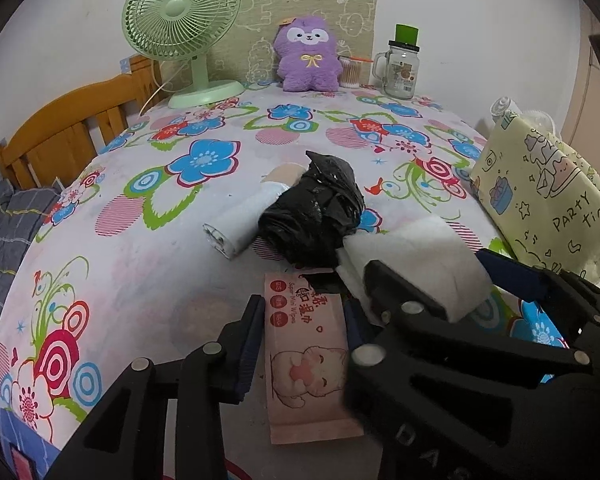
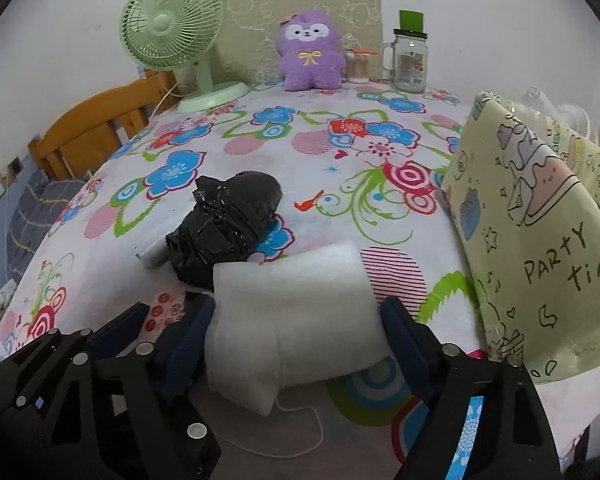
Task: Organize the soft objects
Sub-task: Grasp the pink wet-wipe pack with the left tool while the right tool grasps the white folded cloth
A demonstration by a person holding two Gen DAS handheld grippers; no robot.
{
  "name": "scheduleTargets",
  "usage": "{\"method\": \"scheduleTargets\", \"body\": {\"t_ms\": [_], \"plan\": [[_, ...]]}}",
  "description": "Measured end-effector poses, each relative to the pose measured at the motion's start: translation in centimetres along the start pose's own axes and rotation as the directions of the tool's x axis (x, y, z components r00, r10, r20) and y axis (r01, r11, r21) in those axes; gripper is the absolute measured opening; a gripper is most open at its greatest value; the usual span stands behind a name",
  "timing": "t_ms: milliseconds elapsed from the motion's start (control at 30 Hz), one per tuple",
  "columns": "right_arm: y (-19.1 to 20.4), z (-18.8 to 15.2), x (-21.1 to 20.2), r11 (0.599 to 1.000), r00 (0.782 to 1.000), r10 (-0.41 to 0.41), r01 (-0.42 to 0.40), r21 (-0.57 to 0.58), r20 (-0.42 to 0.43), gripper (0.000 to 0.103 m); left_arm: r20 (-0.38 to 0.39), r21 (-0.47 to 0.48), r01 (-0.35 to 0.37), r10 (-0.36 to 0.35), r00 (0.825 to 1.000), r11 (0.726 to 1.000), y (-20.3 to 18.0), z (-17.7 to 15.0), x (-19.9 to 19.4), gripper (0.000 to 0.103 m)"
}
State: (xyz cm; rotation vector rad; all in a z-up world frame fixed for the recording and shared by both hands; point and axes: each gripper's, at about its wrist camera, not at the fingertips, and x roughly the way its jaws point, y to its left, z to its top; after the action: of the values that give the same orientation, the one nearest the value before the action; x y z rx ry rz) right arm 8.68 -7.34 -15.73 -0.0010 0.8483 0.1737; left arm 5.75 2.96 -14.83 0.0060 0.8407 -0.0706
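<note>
Left wrist view: left gripper (image 1: 300, 320) clenched on a pink wipes pack (image 1: 306, 356) lying near on the floral-covered desk (image 1: 140, 248); black bag bundle (image 1: 314, 208) and small white roll (image 1: 236, 228) just beyond. Right wrist view: right gripper (image 2: 296, 320) grasping a white foam roll (image 2: 296, 312); yellow pillow (image 2: 540, 240) right; purple plush (image 2: 310, 52), green fan (image 2: 172, 24) and glass jar (image 2: 410, 60) far.
</note>
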Motion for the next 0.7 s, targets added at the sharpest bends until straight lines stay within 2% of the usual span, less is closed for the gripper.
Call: {"method": "scheduleTargets", "body": {"t_ms": [200,700], "plan": [[0.1,-0.2,-0.7,1.0,1.0,-0.004,0.004,-0.009,0.0,0.062,0.008,0.003,0.004,-0.004,1.0,1.0,-0.2,-0.3,-0.7,0.04],[0.3,0.3,-4.2,1.0,0.998,0.004,-0.005,0.01,0.067,0.06,0.082,0.014,0.003,-0.004,0.997,1.0,-0.6,0.3,-3.8,0.04]]}}
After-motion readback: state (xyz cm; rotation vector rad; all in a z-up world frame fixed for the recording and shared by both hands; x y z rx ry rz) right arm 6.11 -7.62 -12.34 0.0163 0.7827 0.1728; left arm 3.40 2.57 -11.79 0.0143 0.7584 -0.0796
